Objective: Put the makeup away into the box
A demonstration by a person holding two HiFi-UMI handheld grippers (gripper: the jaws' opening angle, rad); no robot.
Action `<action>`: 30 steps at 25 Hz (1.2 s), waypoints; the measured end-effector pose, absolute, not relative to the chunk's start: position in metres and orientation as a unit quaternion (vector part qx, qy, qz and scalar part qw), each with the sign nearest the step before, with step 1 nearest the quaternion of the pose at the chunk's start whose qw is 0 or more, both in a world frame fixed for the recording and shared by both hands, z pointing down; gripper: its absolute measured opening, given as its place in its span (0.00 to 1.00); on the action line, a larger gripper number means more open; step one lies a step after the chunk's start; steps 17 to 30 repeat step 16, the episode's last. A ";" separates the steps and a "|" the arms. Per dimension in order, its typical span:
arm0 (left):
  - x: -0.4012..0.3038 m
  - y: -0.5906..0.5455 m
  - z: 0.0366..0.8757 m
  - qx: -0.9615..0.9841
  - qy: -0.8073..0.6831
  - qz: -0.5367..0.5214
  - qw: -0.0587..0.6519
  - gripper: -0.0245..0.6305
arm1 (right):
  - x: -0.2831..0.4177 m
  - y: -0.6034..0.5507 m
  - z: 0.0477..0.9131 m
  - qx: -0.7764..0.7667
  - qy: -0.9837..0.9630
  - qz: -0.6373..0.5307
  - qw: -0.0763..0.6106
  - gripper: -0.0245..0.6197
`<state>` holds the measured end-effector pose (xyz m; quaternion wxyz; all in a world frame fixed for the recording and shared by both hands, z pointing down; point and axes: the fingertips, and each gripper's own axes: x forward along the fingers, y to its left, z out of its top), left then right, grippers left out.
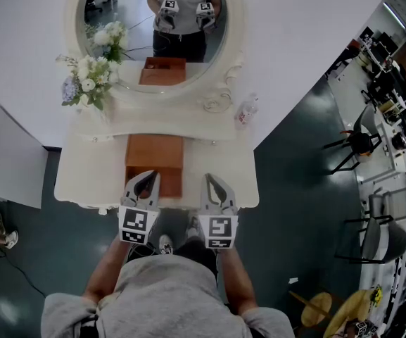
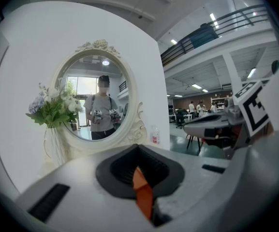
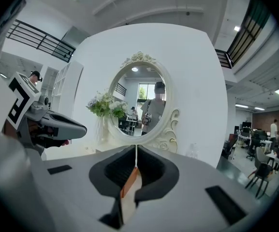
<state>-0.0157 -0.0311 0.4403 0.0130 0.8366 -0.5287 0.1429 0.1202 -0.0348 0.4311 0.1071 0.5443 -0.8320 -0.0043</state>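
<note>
While both are held at the front edge of the table (image 1: pixel 83 169), the left gripper (image 1: pixel 146 177) and right gripper (image 1: pixel 210 180) each have their jaws pressed together on nothing. Just beyond their tips sits the box (image 1: pixel 155 153), a plain brown wooden rectangle with its lid down, mid-table. Farther back to the right stands a small clear bottle (image 1: pixel 245 111) with a pink label. Beyond it are the flowers (image 1: pixel 90 76) and an oval mirror (image 1: pixel 129 20).
</note>
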 end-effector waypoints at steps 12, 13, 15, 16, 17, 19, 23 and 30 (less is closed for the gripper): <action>-0.016 -0.032 0.443 0.836 -0.529 0.147 0.014 0.04 | 0.119 -0.037 0.437 0.541 -0.833 0.003 0.114 0.07; -0.016 -0.032 0.443 0.836 -0.529 0.147 0.014 0.04 | 0.119 -0.037 0.437 0.542 -0.833 0.003 0.114 0.07; -0.016 -0.033 0.443 0.836 -0.529 0.147 0.014 0.04 | 0.120 -0.038 0.438 0.542 -0.833 0.004 0.113 0.07; -0.016 -0.033 0.443 0.836 -0.529 0.147 0.014 0.04 | 0.120 -0.038 0.438 0.542 -0.833 0.004 0.113 0.07; -0.016 -0.033 0.443 0.836 -0.529 0.147 0.014 0.04 | 0.120 -0.038 0.438 0.542 -0.833 0.004 0.113 0.07; -0.016 -0.033 0.443 0.836 -0.529 0.147 0.014 0.04 | 0.120 -0.038 0.438 0.542 -0.833 0.004 0.113 0.07; -0.016 -0.033 0.443 0.836 -0.529 0.147 0.014 0.04 | 0.120 -0.038 0.438 0.542 -0.833 0.004 0.113 0.07; -0.016 -0.033 0.443 0.836 -0.529 0.147 0.014 0.04 | 0.120 -0.038 0.438 0.542 -0.833 0.004 0.113 0.07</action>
